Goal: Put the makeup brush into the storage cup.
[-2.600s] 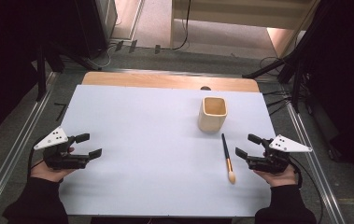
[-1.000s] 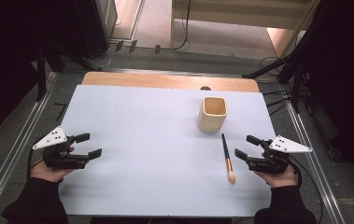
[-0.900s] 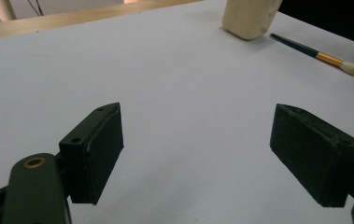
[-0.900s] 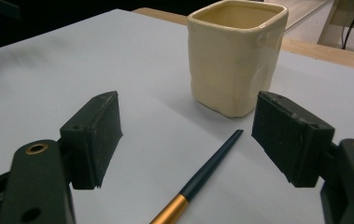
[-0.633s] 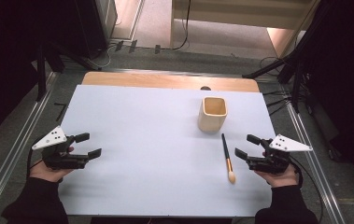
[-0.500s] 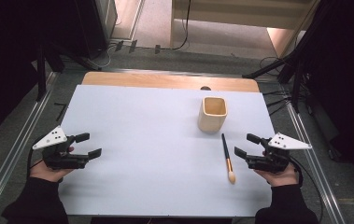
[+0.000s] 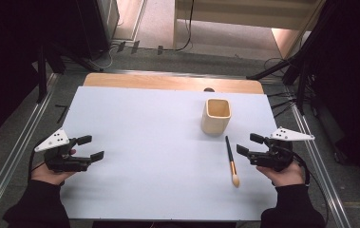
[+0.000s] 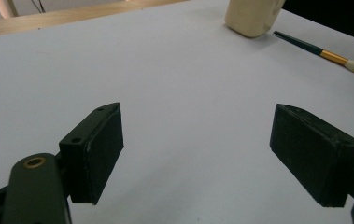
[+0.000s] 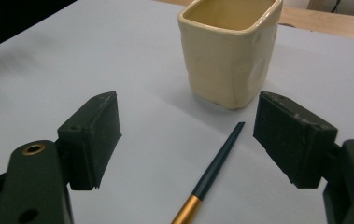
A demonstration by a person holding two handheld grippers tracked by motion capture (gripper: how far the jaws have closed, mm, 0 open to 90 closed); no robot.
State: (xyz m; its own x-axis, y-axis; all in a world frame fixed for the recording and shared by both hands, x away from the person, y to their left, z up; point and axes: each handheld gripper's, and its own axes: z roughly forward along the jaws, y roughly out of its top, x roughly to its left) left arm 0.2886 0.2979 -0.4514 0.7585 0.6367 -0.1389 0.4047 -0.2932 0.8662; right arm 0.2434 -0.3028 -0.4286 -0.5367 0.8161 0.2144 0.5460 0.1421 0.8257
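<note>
A cream square cup (image 7: 216,115) (image 9: 231,50) (image 8: 254,16) stands upright on the white table top (image 7: 158,142). Just in front of it lies a brush (image 7: 231,159) (image 9: 212,175) (image 8: 322,52) with a dark handle, a gold band and a pale tuft. My right gripper (image 7: 248,144) (image 9: 188,140) is open beside the brush, to its right, with the handle's tip seen between its jaws but untouched. At the table's left my left gripper (image 7: 90,147) (image 8: 198,158) is open over bare table, nothing between its jaws.
A strip of bare wood (image 7: 168,81) runs along the table's far edge. Metal rails (image 7: 11,161) flank the table on both sides. Cables (image 7: 282,102) lie on the floor past the far right corner.
My right gripper has lifted slightly off the table beside the brush. The left gripper, cup and brush have not moved.
</note>
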